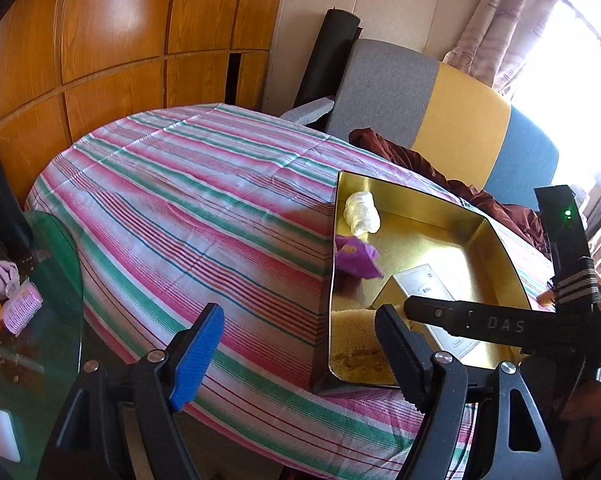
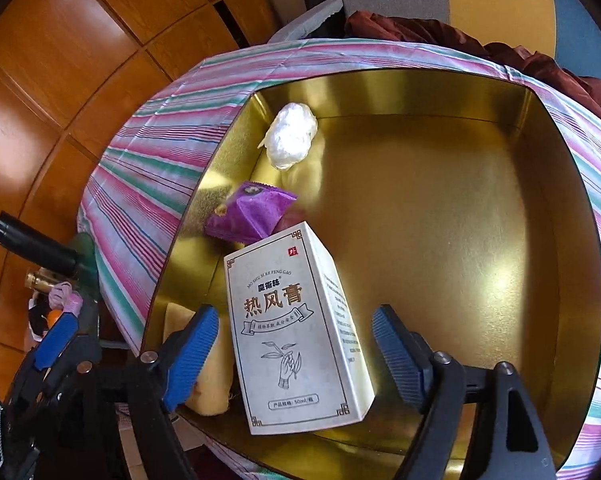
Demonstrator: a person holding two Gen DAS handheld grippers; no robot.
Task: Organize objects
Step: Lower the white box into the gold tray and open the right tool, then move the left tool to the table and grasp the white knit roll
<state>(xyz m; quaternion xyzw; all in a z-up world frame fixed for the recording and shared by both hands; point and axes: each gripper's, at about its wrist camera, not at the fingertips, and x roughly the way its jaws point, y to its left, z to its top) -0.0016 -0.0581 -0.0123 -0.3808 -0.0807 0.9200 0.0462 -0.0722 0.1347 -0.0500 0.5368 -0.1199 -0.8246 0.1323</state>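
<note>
Right tongs (image 2: 292, 344) spread astride the white box (image 2: 296, 332) inside the gold tin (image 2: 560, 208); withdraw straight, avoiding nudging it. Left tongs (image 1: 300, 348) gape beside the tin.

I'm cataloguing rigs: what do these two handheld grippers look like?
Both the left gripper and the right gripper have black angular frames with silver pivot pins and ribbed blue pads on the fingers. The right gripper's black body reads "DAS" and carries a green light.

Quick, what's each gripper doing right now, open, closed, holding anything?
Left gripper: open, holding nothing.
Right gripper: open, jaws either side of the white box, not gripping.
</note>
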